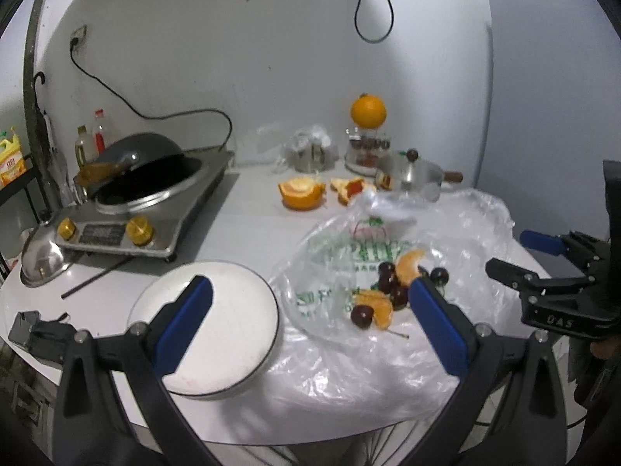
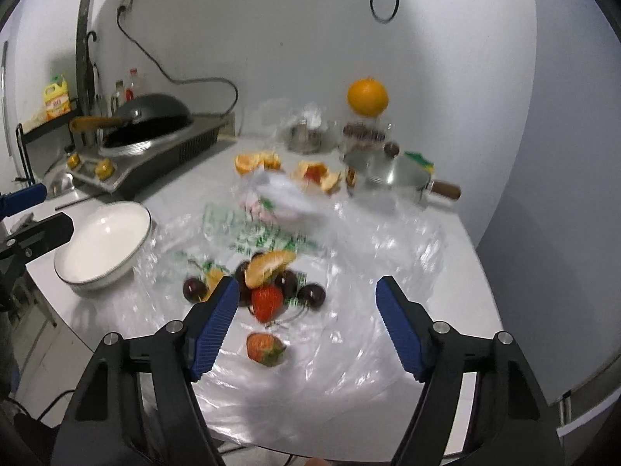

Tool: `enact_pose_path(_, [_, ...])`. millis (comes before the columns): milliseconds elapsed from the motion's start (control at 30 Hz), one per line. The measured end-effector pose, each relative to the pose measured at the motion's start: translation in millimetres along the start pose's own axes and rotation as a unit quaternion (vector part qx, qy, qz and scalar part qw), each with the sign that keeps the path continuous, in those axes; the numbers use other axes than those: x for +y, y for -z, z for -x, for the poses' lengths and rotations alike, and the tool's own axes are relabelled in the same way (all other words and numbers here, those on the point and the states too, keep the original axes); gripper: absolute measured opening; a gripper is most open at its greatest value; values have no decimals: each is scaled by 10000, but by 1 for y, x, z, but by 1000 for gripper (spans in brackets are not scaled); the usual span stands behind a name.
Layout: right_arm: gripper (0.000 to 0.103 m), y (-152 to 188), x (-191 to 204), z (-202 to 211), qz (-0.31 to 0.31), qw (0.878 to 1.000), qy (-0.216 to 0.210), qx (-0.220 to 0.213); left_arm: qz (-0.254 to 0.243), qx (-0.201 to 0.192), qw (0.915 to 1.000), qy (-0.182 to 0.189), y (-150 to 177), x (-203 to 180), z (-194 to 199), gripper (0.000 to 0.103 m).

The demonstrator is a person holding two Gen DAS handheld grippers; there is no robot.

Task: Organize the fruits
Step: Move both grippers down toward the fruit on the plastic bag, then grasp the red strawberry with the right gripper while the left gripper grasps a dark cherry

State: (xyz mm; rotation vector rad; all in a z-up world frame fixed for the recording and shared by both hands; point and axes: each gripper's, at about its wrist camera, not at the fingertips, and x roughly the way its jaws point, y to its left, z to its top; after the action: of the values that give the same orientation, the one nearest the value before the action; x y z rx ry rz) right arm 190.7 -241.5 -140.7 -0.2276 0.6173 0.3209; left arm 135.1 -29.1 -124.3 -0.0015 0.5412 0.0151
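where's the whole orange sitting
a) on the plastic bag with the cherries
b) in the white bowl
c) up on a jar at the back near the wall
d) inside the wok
c, the whole orange rests on top of a jar at the back of the counter, by the wall.

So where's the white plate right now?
The white plate sits on the counter's left side in both wrist views, empty, just left of the clear plastic bag holding the cherries, and in front of the stove.

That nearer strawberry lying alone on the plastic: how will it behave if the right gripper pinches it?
The strawberry looks soft, so it probably bruises under a hard squeeze. The crinkled plastic bag under it may slip or lift along.
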Motion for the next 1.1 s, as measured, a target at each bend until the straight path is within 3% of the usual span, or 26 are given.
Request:
enact_pose_path(367, [73,21,4,-37,-66,9976,-459,510,-179,528,9984,35,22,-13,-32,101])
enact_pose_path(533, [72,28,3,-55,-260,9957,-629,621,-447,605,9972,1,16,-18,-38,101])
enact_pose_path(600, [66,29,2,-58,-279,9954,-632,656,-510,615,9968,9,13,-20,-41,101])
enact_pose_path(767, [64,38,2,-71,-296,9926,-803,867,-735,626,9952,130,11,-34,-55,101])
enact_pose_path(833, [64,41,3,-74,-285,9918,-841,921,-860,675,9938,191,14,-40,-64,90])
enact_pose_path(933, [62,45,4,-77,-257,9911,-882,961,-1002,794,9914,296,17,-47,-76,88])
enact_pose_path(1033, [53,49,5,-77,-134,9925,-813,898,-1244,840,9881,341,17,-55,-85,80])
enact_pose_path(1100, [44,51,4,-75,-133,9913,-999,844,-1327,867,9865,407,17,-58,-89,73])
